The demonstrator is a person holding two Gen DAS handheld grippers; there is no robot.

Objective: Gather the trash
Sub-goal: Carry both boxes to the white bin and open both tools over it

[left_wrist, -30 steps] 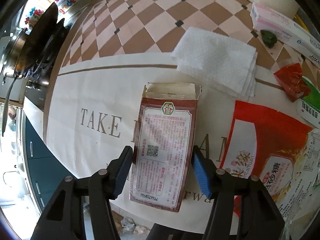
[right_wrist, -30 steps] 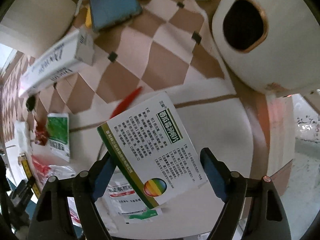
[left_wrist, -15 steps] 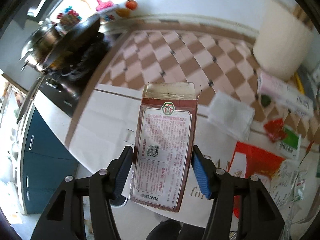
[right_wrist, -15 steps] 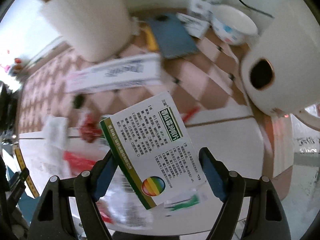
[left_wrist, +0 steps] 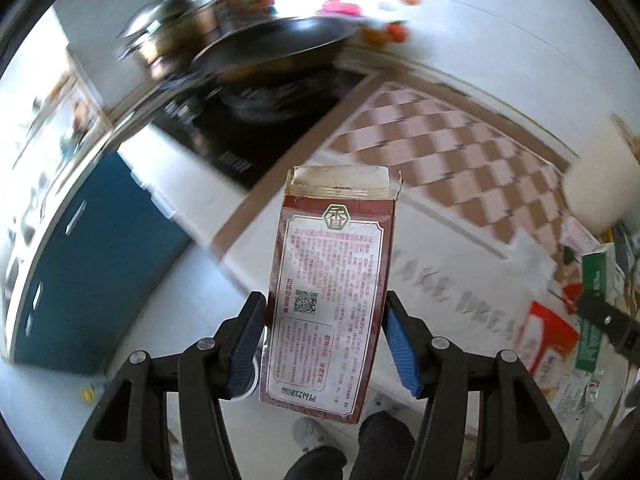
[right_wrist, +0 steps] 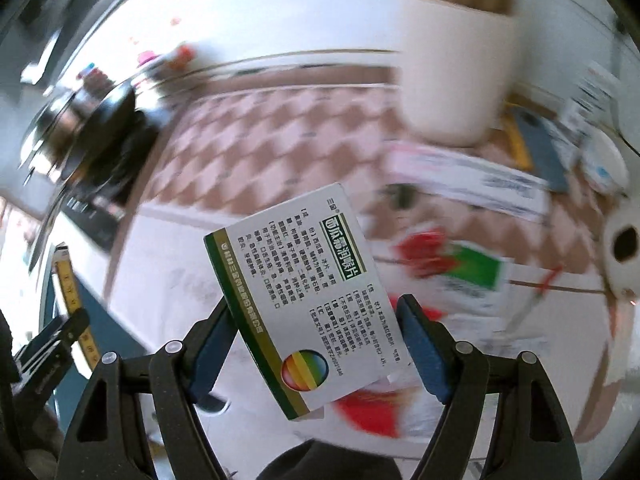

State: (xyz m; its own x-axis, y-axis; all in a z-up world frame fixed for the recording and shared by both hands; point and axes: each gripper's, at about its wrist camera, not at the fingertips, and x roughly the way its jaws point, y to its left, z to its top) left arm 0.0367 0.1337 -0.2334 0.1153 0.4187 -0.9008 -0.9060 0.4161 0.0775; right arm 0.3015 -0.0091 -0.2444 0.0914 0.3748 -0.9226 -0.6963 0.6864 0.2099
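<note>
My left gripper (left_wrist: 322, 340) is shut on a dark red carton (left_wrist: 332, 280) with an open torn top and holds it high above the counter's left edge. My right gripper (right_wrist: 316, 344) is shut on a white and green medicine box (right_wrist: 304, 292), tilted, held above the white mat (right_wrist: 168, 280). The right gripper with its green box also shows at the right edge of the left wrist view (left_wrist: 596, 304). More trash lies on the counter: a red wrapper (right_wrist: 424, 248), a green and white packet (right_wrist: 476, 272), a long white box (right_wrist: 464, 176) and a red bag (left_wrist: 548, 332).
A stove with a black pan (left_wrist: 272, 44) stands at the left of the counter. A checkered cloth (left_wrist: 440, 152) covers the back. A cream container (right_wrist: 452, 72) stands at the back right, a white appliance (right_wrist: 620, 248) at far right. Blue cabinets (left_wrist: 88, 264) are below.
Both grippers have lifted away from the counter with their boxes and swung left; the stove and cabinet front have come into view. The views are blurred by motion.
</note>
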